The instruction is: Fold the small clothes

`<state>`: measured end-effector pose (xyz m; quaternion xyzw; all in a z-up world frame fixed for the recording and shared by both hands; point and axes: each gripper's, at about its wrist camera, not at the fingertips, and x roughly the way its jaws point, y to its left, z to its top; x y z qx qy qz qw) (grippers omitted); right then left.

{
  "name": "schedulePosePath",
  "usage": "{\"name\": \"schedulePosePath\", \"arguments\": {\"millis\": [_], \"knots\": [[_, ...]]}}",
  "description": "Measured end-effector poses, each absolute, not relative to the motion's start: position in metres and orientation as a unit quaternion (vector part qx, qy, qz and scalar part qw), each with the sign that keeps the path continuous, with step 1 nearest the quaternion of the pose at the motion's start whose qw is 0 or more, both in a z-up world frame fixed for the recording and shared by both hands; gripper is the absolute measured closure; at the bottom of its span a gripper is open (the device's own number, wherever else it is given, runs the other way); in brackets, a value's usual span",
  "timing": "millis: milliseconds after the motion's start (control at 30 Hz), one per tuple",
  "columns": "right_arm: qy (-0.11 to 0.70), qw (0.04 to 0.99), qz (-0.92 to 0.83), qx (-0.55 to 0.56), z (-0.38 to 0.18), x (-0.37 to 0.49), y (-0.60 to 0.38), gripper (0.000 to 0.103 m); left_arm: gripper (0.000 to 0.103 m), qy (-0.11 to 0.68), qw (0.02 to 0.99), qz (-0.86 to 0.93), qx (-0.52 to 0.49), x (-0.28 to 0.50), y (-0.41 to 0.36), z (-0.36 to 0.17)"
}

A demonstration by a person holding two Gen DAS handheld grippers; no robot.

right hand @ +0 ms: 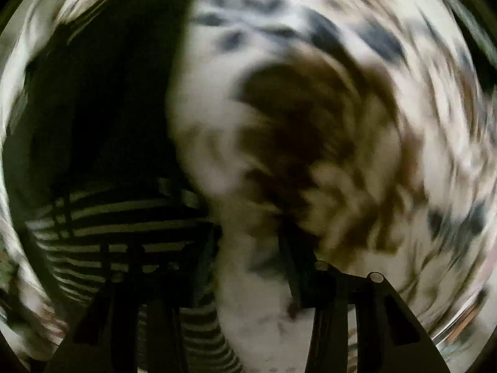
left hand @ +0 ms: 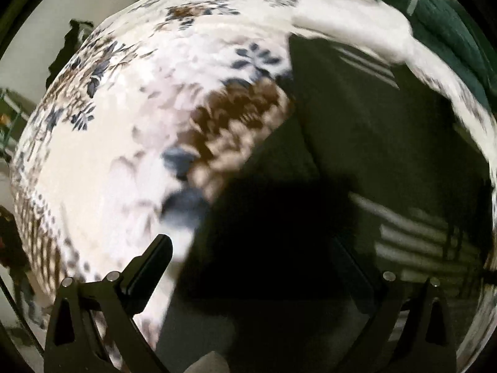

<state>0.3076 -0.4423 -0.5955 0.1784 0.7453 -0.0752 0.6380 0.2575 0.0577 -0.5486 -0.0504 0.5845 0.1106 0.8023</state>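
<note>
A dark garment (left hand: 357,130) with grey-white stripes at its hem lies on a floral bedsheet (left hand: 124,143). In the left wrist view my left gripper (left hand: 254,245) hangs just above the garment's near edge with its fingers wide apart; the left finger (left hand: 152,261) is over the sheet, the right one is lost against dark cloth. In the blurred right wrist view my right gripper (right hand: 245,258) is low over the striped part of the garment (right hand: 124,227), fingers apart, nothing between them.
The sheet is white with brown and blue flowers (right hand: 326,143). A dark green cloth (left hand: 447,28) lies at the far right beyond the bed. A pale wall and dark objects stand past the bed's left edge.
</note>
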Motion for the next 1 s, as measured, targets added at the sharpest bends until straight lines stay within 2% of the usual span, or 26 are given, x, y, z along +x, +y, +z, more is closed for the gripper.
{"name": "schedulePosePath", "arguments": {"millis": [233, 367, 500, 633, 667, 733, 800, 833, 867, 1000], "knots": [[0.748, 0.624, -0.003, 0.224, -0.555, 0.297, -0.488, 0.057, 0.0, 0.603, 0.794, 0.07, -0.008, 0.192, -0.032, -0.521], [0.757, 0.615, 0.039, 0.216, -0.537, 0.303, -0.527, 0.056, 0.0, 0.64, 0.768, 0.013, 0.001, 0.133, -0.132, -0.52], [0.767, 0.604, 0.066, 0.208, -0.535, 0.319, -0.564, 0.056, 0.0, 0.683, 0.729, -0.046, 0.002, 0.086, -0.23, -0.542], [0.767, 0.602, 0.077, 0.207, -0.541, 0.336, -0.603, 0.056, 0.003, 0.718, 0.692, -0.073, 0.019, 0.058, -0.307, -0.591], [0.763, 0.603, 0.086, 0.218, -0.544, 0.343, -0.61, 0.056, 0.014, 0.721, 0.689, -0.069, 0.026, 0.056, -0.316, -0.6], [0.75, 0.607, 0.105, 0.242, -0.552, 0.361, -0.622, 0.056, 0.026, 0.715, 0.696, -0.043, 0.055, 0.056, -0.327, -0.615], [0.733, 0.613, 0.127, 0.264, -0.561, 0.383, -0.618, 0.056, 0.053, 0.695, 0.716, -0.027, 0.052, 0.057, -0.325, -0.612], [0.726, 0.614, 0.139, 0.276, -0.565, 0.394, -0.613, 0.056, 0.075, 0.688, 0.724, -0.015, 0.049, 0.058, -0.322, -0.607], [0.717, 0.615, 0.15, 0.293, -0.571, 0.409, -0.608, 0.056, 0.093, 0.686, 0.726, -0.008, 0.048, 0.058, -0.319, -0.604], [0.685, 0.606, 0.192, 0.357, -0.599, 0.471, -0.577, 0.056, 0.096, 0.674, 0.738, 0.004, 0.04, 0.058, -0.308, -0.583]]}}
